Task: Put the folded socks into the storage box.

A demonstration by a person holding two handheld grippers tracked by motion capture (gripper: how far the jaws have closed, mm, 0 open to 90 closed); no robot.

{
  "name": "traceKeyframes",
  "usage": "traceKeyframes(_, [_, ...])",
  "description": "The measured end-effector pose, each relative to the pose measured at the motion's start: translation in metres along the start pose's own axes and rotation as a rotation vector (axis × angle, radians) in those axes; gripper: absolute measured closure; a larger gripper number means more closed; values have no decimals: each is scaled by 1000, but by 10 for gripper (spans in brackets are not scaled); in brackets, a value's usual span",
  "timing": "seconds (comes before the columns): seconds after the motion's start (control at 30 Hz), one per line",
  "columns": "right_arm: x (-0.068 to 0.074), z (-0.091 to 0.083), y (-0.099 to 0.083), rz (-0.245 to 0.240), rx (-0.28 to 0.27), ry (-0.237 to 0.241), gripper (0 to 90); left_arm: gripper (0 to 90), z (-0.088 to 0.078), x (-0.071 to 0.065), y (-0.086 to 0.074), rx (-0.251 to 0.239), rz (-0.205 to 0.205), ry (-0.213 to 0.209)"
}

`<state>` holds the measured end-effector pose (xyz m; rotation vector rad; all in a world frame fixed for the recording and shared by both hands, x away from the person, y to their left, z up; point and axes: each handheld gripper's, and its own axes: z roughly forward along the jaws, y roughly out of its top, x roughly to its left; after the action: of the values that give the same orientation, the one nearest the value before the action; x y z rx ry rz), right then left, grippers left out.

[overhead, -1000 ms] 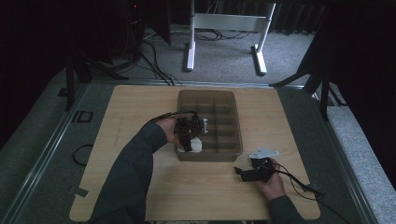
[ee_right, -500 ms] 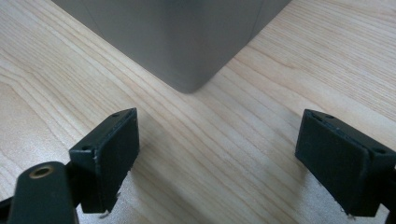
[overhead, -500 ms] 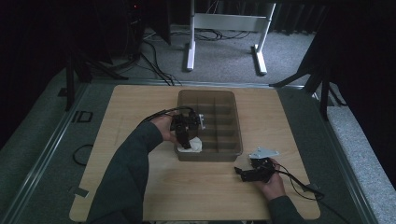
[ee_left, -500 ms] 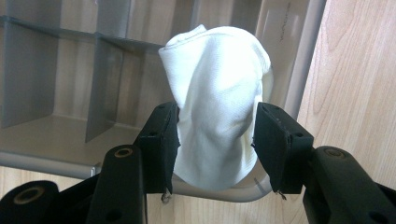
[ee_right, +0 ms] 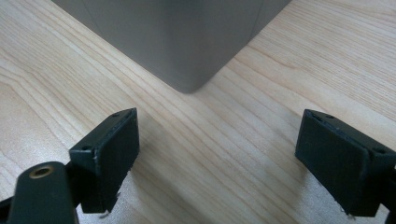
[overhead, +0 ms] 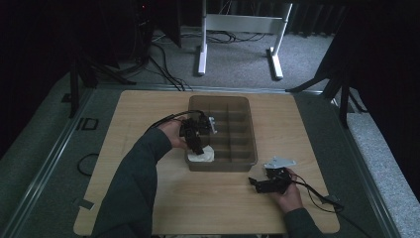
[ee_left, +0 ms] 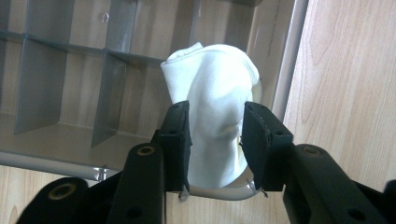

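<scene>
A crumpled white cloth (ee_left: 215, 88) stands in the near left corner compartment of a grey divided bin (overhead: 247, 130); in the high view the cloth (overhead: 203, 155) lies just below my left gripper (overhead: 196, 143). The jaws of the left gripper (ee_left: 215, 112) have just been closing with the cloth between them, and both pads press on its sides. My right gripper (overhead: 258, 184) rests low on the wooden table by the bin's near right corner. In its own view the right gripper (ee_right: 217, 140) stands wide open with bare wood between its pads.
The bin's other compartments (ee_left: 70, 60) look bare down to the wood. Its grey corner wall (ee_right: 187, 42) rises straight ahead of the right gripper. The wooden table (overhead: 138, 124) has room left of the bin. Cables (overhead: 317, 191) trail from the right gripper toward the table's near right edge.
The left hand has shifted slightly over the bin's near left corner, staying by the white cloth. The right hand and its gripper have kept still.
</scene>
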<state>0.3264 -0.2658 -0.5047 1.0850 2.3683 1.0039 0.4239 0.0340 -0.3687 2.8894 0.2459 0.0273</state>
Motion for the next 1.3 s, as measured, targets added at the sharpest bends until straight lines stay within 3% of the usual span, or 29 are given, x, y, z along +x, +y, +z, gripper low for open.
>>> traceKeyframes(0.33, [0, 0, 0, 0, 0, 0, 132, 727, 1, 0, 3, 4, 8, 9])
traceKeyframes(0.63, [0, 0, 0, 0, 0, 0, 132, 898, 3, 1, 4, 6, 17, 32])
traceKeyframes(1.3, [0, 0, 0, 1, 0, 0, 132, 900, 19, 1, 13, 58, 30, 23])
